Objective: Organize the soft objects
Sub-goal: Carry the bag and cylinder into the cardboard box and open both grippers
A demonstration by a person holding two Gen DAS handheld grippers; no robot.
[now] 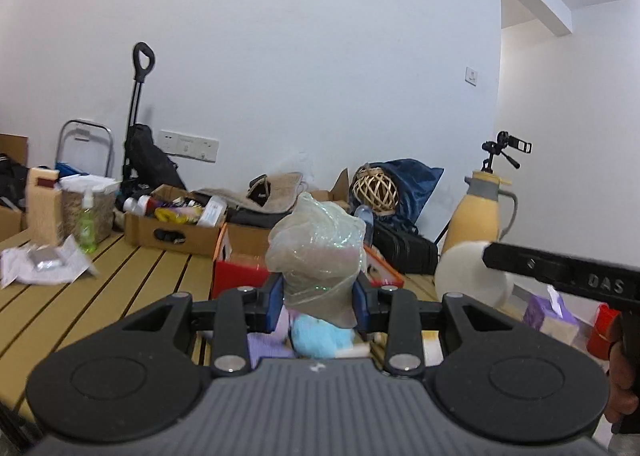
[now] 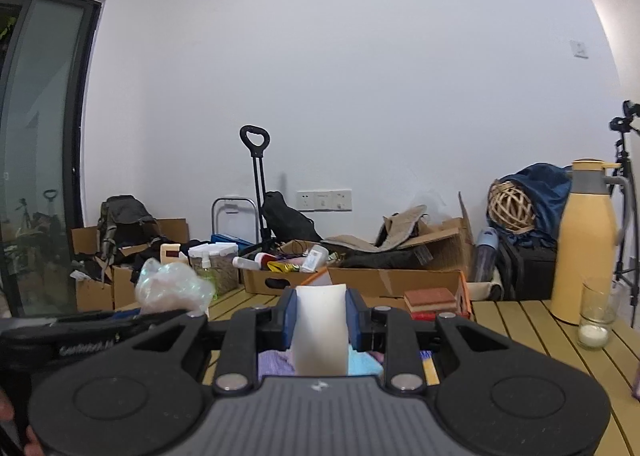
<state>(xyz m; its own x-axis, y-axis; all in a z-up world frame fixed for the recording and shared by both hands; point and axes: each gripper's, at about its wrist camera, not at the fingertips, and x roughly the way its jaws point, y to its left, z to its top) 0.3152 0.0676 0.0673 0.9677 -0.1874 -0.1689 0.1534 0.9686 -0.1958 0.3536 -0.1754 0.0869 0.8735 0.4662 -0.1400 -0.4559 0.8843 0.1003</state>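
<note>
My left gripper [image 1: 318, 296] is shut on a crumpled clear plastic bag [image 1: 320, 252] with something pale inside, held up above the table. The bag also shows at the left of the right wrist view [image 2: 172, 288]. My right gripper [image 2: 320, 320] is shut on a white foam roll [image 2: 320, 328], which also shows as a white disc in the left wrist view [image 1: 468, 276]. Below both grippers lie soft things: a light blue one [image 1: 316, 340] and a purple cloth [image 2: 276, 364].
The wooden slat table [image 1: 100, 284] carries a red box [image 1: 236, 276], a green bottle [image 1: 86, 232], a cardboard box of items [image 1: 172, 228], a yellow jug [image 2: 584, 240], a candle glass [image 2: 596, 316] and red books [image 2: 432, 302]. A tissue box [image 1: 552, 316] is at right.
</note>
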